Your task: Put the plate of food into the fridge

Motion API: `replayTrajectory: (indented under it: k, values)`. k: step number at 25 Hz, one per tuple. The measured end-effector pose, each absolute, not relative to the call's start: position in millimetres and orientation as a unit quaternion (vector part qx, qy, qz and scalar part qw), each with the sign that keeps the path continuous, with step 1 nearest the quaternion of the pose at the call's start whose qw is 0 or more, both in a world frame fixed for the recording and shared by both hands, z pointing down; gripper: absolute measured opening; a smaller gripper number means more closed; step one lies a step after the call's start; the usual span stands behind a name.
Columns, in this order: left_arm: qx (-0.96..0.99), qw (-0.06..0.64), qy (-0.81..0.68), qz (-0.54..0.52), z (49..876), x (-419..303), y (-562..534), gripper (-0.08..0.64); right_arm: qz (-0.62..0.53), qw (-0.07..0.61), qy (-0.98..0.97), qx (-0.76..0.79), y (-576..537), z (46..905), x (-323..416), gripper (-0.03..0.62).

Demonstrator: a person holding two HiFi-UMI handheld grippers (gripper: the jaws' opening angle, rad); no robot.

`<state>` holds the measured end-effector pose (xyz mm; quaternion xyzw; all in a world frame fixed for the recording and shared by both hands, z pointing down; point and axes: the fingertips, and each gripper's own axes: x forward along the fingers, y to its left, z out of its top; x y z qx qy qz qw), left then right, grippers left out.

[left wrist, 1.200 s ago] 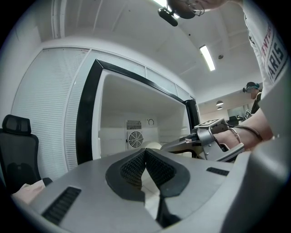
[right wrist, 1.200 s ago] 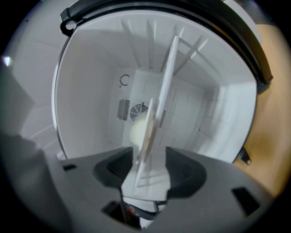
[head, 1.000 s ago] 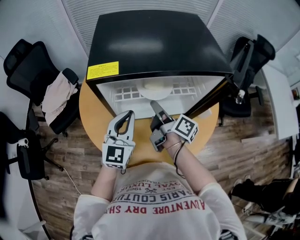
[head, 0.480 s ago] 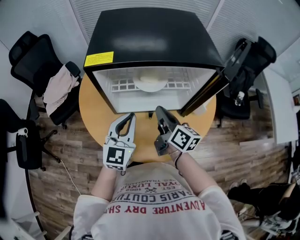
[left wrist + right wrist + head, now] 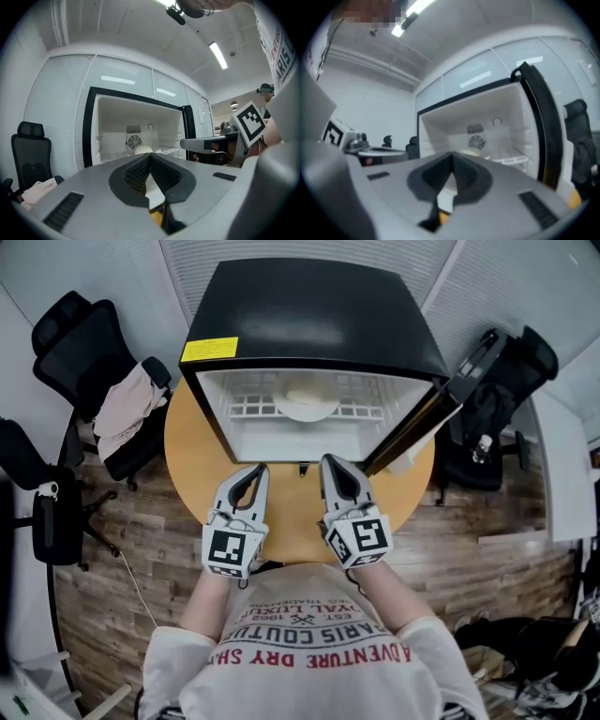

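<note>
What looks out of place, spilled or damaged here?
Nothing stands out. The plate of food sits inside the fridge, with no spill visible. The door hangs open. The left gripper and right gripper are shut and empty. A garment is draped over a chair.

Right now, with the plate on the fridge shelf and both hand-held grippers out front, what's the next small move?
Probably move the right hand-held gripper to the open door and push it shut: the plate sits inside the fridge, and that gripper is shut and empty.
</note>
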<state>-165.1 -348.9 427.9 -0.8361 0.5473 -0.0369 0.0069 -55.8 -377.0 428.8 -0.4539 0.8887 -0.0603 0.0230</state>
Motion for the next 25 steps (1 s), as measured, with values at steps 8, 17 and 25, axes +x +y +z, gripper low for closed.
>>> replayTrajectory:
  k: [8, 17, 25]
  values:
    - [-0.834, 0.014, 0.551, -0.022, 417.6, -166.7, -345.2, 0.032, 0.04, 0.003, 0.893, -0.447, -359.6, 407.1, -60.9, 0.028]
    - [-0.829, 0.016, 0.558, -0.018, 410.8, -167.0, -341.1, 0.033, 0.043, -0.005, 0.899, -0.435, -351.9, 406.4, -65.0, 0.028]
    - [-0.824, 0.019, 0.566, -0.026, 406.0, -167.5, -340.6, 0.033, 0.044, -0.011, 0.899, -0.435, -350.7, 405.7, -65.8, 0.028]
